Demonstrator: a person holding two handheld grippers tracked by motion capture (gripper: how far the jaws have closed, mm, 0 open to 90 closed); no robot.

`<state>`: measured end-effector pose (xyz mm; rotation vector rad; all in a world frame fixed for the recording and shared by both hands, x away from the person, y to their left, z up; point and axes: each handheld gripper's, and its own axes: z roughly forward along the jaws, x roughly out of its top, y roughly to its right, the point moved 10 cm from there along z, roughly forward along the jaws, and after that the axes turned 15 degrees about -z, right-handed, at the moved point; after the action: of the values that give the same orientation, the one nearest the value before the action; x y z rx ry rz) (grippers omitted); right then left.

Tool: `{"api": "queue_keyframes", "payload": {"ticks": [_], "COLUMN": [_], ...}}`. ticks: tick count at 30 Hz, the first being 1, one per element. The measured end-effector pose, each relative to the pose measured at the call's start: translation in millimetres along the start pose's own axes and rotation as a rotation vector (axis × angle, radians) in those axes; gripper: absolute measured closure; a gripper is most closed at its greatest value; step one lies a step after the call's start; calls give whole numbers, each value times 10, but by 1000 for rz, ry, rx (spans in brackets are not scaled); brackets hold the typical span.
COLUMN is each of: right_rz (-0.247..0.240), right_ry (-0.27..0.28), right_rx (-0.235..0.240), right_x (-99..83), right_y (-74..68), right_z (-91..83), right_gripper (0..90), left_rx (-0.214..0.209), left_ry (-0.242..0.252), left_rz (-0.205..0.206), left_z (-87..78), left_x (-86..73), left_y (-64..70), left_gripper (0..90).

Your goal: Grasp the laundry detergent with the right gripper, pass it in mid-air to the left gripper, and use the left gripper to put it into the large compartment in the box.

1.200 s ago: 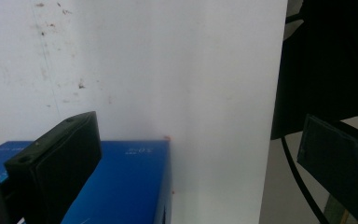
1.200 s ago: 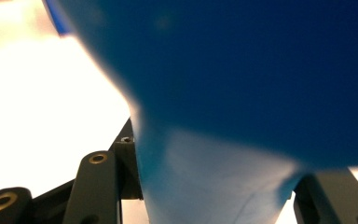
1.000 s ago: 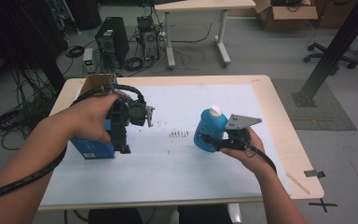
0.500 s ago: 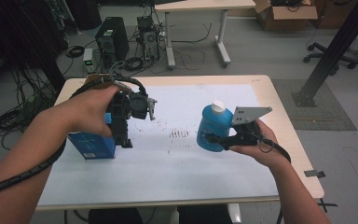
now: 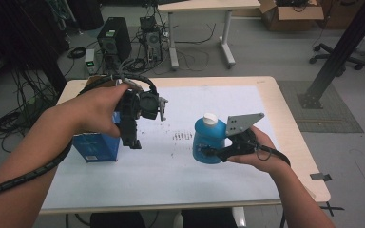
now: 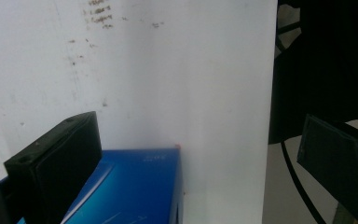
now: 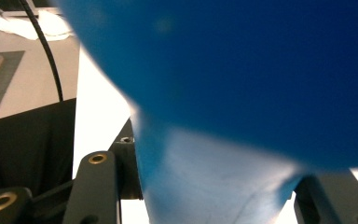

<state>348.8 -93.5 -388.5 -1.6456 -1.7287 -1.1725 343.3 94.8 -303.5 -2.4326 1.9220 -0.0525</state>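
lifted higher now, the left gripper [image 5: 134, 137] hangs above the blue box [image 5: 96, 146], jaws wide apart with nothing between them. right of the box, the right gripper [image 5: 214, 153] stays clamped on the blue bottle [image 5: 209, 141], standing upright on the white sheet [image 5: 171, 175]. in the right gripper view the bottle is a blue blur, label unreadable.
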Motion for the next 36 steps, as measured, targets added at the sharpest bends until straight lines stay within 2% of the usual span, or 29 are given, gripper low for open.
{"api": "queue_keyframes", "payload": {"ticks": [16,36], "right_rz": [3,-35], "right_ry": [32,61], "right_rx": [50,92], "right_x": [-83,174], "right_y": [-73,-165], "right_z": [328,664], "right_gripper": [455,452], "left_rx": [-2,-12], "left_ry": [-4,-5], "left_rz": [3,20], "left_z": [0,40], "left_x": [55,173], "left_y": [50,106], "left_gripper": [2,2]}}
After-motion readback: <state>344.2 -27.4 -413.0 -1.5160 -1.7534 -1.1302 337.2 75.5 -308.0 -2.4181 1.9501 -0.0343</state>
